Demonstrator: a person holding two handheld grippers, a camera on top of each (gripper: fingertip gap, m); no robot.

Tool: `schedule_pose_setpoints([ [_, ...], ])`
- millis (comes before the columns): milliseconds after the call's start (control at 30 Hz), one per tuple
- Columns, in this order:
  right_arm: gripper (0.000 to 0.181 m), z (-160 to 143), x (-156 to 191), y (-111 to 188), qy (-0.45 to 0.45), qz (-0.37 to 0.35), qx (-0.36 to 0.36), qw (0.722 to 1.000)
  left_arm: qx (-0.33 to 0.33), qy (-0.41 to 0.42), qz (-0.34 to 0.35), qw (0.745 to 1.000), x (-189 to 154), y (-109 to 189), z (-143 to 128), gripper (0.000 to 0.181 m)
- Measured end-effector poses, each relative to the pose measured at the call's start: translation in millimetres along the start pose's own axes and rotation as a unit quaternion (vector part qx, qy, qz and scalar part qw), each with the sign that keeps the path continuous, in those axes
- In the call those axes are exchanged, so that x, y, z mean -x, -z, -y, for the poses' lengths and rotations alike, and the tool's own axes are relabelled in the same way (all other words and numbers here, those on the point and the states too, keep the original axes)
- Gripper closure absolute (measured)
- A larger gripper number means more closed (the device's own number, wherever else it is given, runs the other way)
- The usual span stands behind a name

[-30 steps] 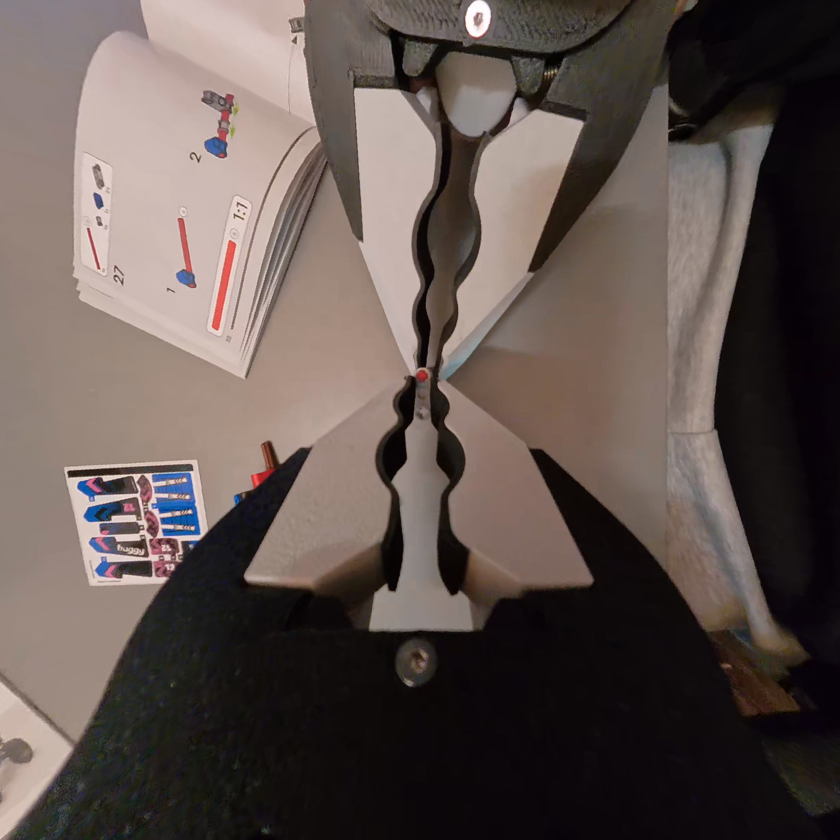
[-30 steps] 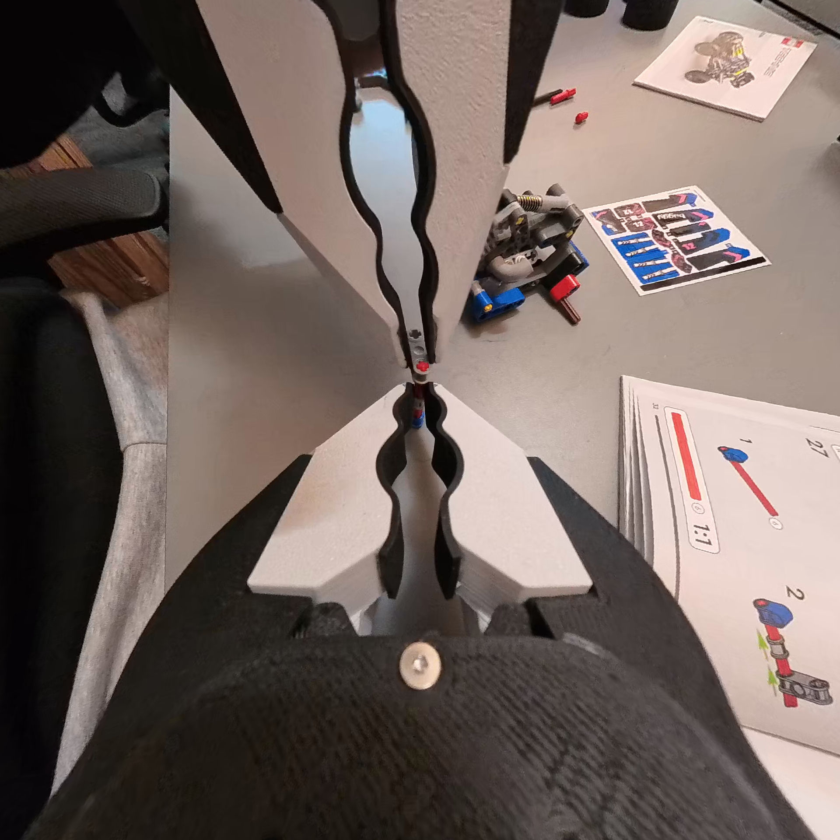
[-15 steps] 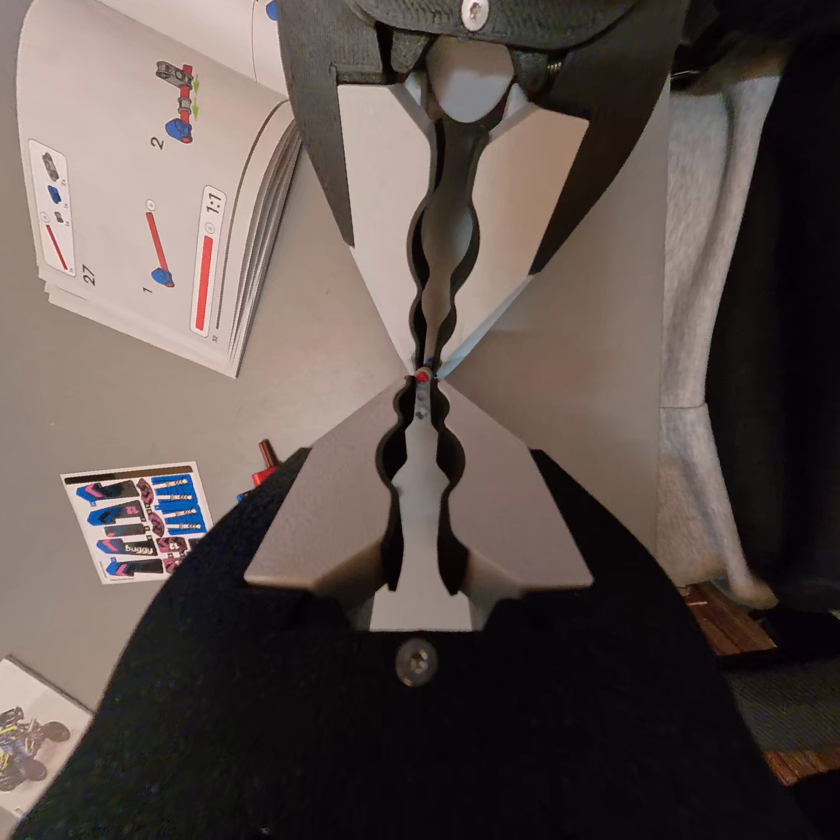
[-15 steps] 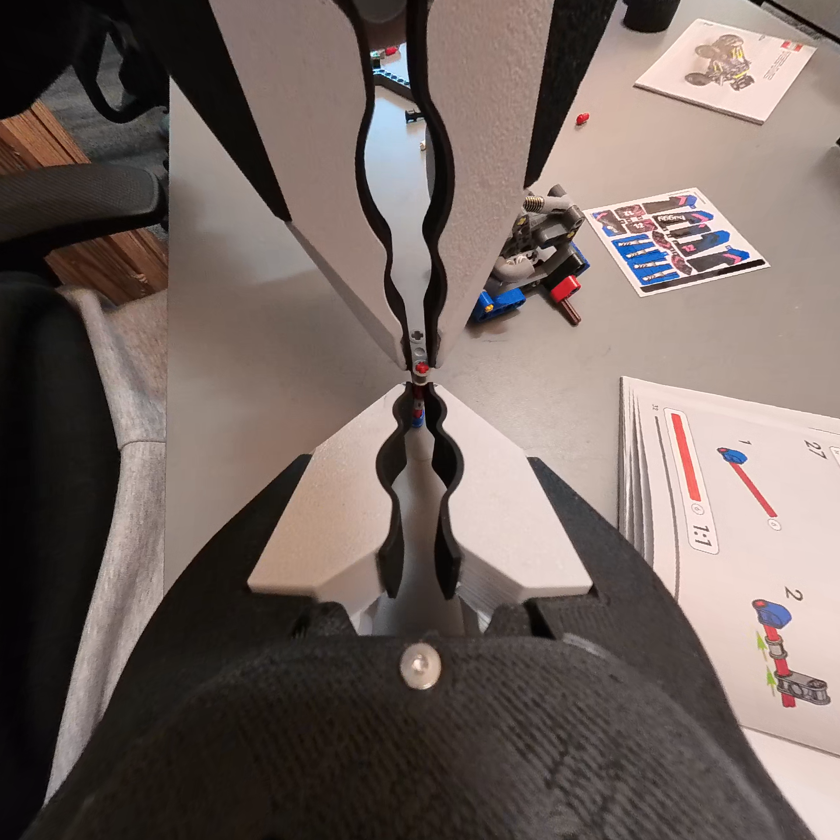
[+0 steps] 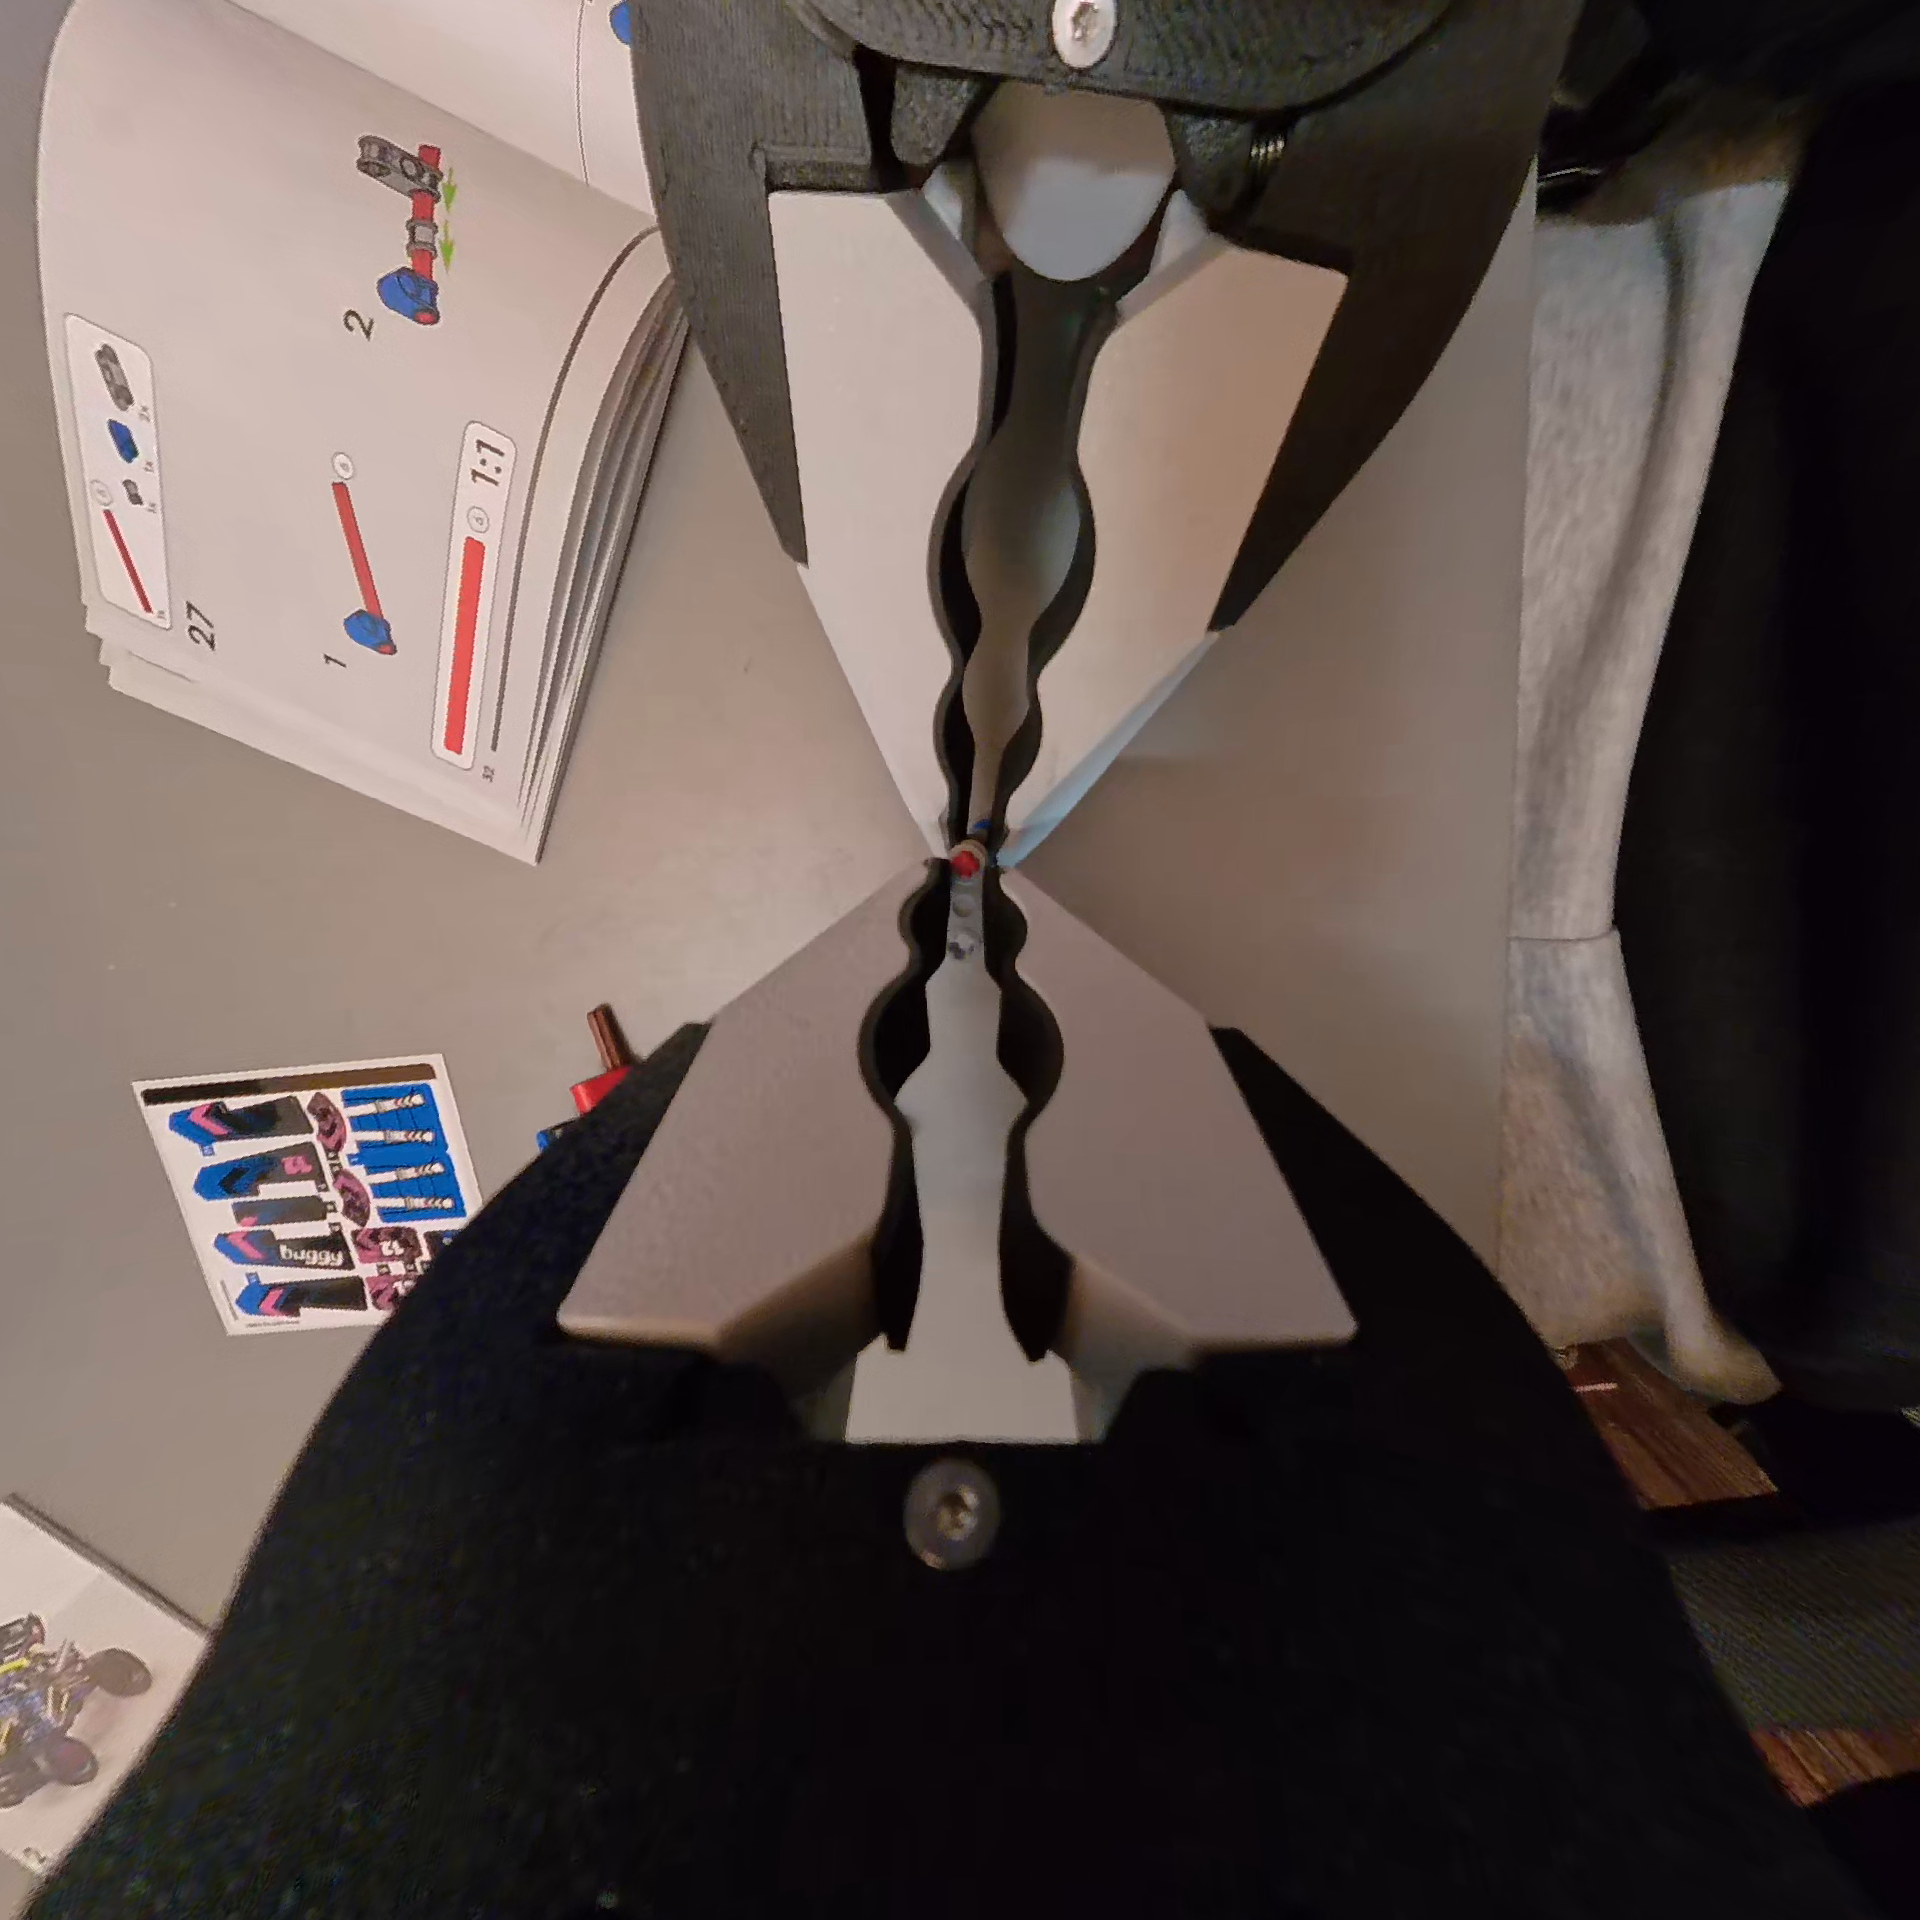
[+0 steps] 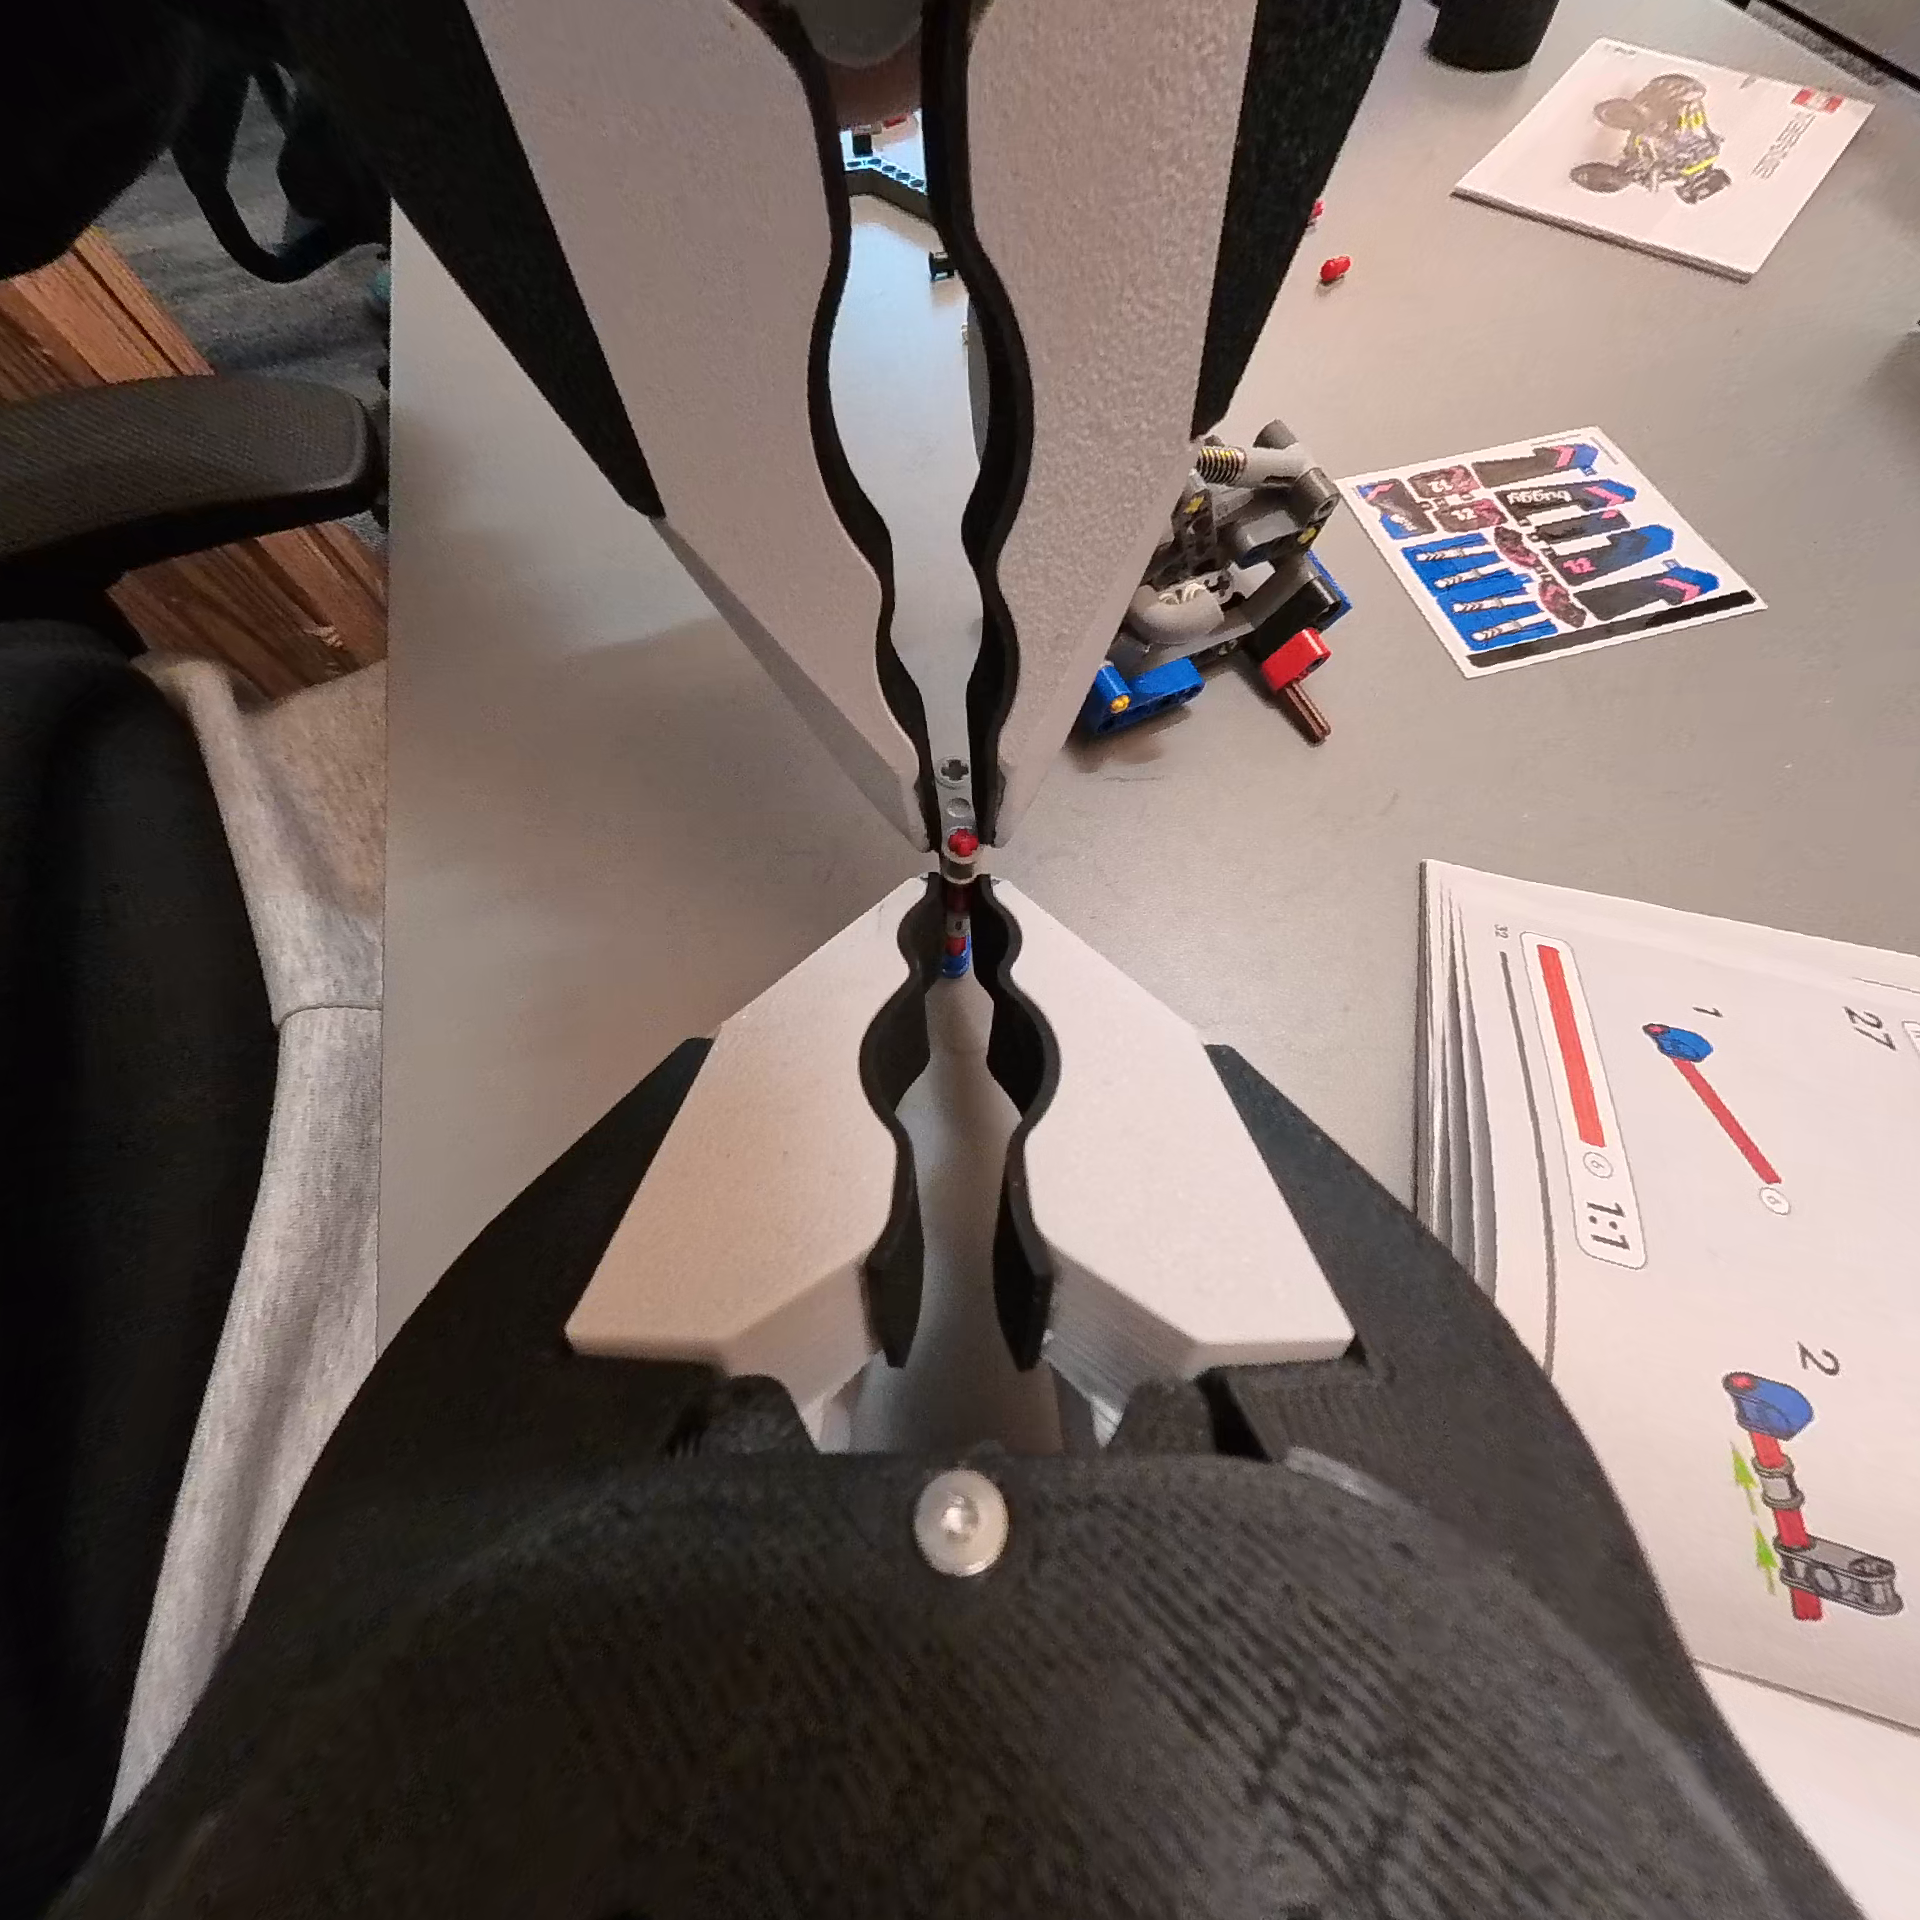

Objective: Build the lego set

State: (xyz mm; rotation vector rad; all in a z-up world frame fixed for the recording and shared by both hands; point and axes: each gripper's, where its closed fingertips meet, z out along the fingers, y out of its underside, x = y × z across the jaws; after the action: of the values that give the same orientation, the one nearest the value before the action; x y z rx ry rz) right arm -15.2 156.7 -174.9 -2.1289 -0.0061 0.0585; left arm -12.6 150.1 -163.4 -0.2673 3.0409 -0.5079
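Note:
My left gripper [image 5: 961, 894] is shut on a small grey connector [image 5: 963, 920]. My right gripper [image 6: 958, 896] is shut on a thin red axle [image 6: 957, 920] with a blue piece [image 6: 956, 964] on it. The two grippers meet tip to tip above the grey table [image 6: 1195, 831]. In the right wrist view the left gripper [image 6: 956, 826] comes down from the top with the grey connector [image 6: 954, 790], and the red axle's end [image 6: 963, 842] sits in the connector's lowest hole. In the left wrist view the right gripper [image 5: 979, 826] reaches in from the top and the axle's end [image 5: 966, 860] shows red.
An open instruction booklet [image 6: 1683, 1195] lies at the right and shows in the left wrist view [image 5: 343, 436]. A partly built model [image 6: 1226, 582], a sticker sheet [image 6: 1538, 551], a second booklet [image 6: 1662, 145] and a loose red piece [image 6: 1335, 268] lie beyond. The table edge and a chair armrest [image 6: 177, 457] are at left.
The left gripper has swung while the tips stay together: in its view the booklet slid left and a second booklet came in at the lower left. Both stay shut.

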Motion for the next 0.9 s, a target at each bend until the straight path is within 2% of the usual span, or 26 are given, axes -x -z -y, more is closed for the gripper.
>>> schedule_pose_setpoints([
  [667,0.178,-0.5,0.5,0.3,0.004,-0.004,0.001,1.000,-0.009,0.001,0.013,1.000,-0.3,-1.5,0.6,0.178],
  [900,0.178,0.1,1.3,-0.9,0.021,-0.027,0.001,0.999,-0.059,0.000,0.043,0.997,-1.5,-0.4,-1.1,0.177],
])
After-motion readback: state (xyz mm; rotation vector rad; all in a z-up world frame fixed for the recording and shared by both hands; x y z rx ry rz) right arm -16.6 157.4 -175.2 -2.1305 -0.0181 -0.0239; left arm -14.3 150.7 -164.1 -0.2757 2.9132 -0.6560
